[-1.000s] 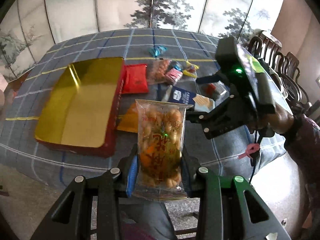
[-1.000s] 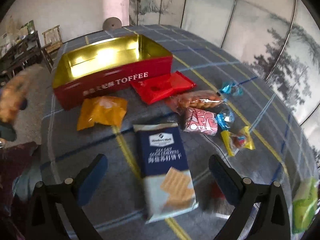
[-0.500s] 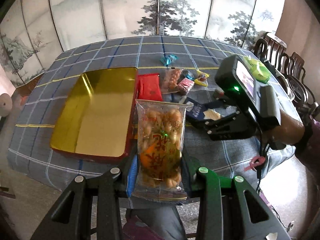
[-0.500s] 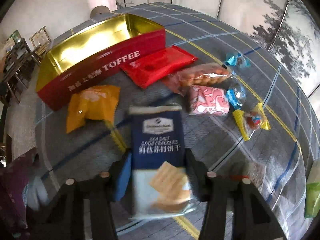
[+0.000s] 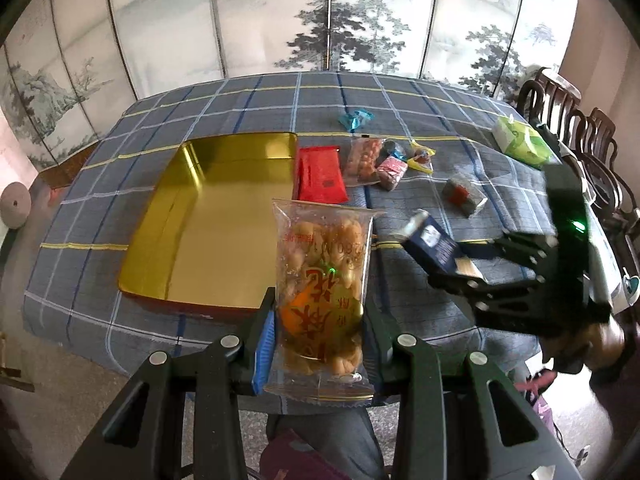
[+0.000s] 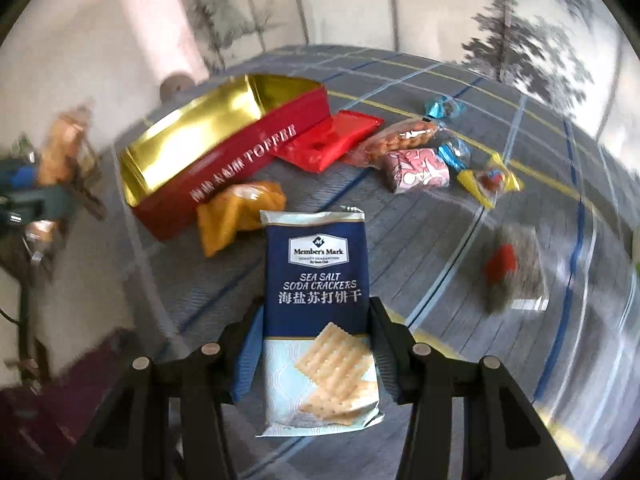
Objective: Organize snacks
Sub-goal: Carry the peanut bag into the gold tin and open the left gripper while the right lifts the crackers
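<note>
The task looks barely started: the gold-lined tin (image 5: 208,220) on the table (image 5: 420,120) holds nothing. The left gripper (image 5: 320,332) is closed on a clear bag of fried twists (image 5: 322,280), held just above the tin's near edge. The right gripper (image 6: 312,360) is clamped on a cracker pack (image 6: 316,280), lifted off the table. About 8 loose snacks, including a red packet (image 5: 320,174) and an orange packet (image 6: 236,212), lie beside the tin.

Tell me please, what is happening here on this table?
A person is sorting snacks with two handheld grippers. The left gripper holds a clear bag of fried twists above the table edge. The right gripper holds a soda cracker pack. The gold toffee tin lies open with nothing inside; other snacks lie beside it.
</note>
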`<state>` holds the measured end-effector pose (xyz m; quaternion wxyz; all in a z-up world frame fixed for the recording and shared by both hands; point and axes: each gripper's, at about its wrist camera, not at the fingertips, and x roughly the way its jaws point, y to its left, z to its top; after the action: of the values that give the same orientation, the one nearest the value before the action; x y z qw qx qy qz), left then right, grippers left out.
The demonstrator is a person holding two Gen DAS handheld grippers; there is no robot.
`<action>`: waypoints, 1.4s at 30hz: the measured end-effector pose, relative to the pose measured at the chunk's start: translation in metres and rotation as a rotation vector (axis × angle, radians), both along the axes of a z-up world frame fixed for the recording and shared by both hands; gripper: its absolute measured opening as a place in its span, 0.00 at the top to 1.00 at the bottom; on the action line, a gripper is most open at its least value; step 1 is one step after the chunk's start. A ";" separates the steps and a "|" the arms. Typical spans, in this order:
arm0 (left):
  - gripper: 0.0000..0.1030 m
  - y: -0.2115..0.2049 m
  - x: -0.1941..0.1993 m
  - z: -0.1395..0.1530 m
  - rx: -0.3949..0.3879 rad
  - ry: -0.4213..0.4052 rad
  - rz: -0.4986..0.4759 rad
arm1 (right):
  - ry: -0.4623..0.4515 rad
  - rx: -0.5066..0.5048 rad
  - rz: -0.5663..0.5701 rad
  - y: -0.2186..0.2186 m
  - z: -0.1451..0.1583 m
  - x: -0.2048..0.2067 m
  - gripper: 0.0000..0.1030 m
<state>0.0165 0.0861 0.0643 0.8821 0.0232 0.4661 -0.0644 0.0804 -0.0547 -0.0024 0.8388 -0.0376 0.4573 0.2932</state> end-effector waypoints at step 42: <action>0.67 0.103 0.216 -0.085 0.266 0.133 0.148 | 0.024 0.192 -0.141 -0.017 0.004 -0.020 0.51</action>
<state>0.2323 0.1889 -0.0202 0.8407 0.1011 0.5284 0.0617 0.0608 -0.0714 0.0016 0.8515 0.0785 0.4387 0.2764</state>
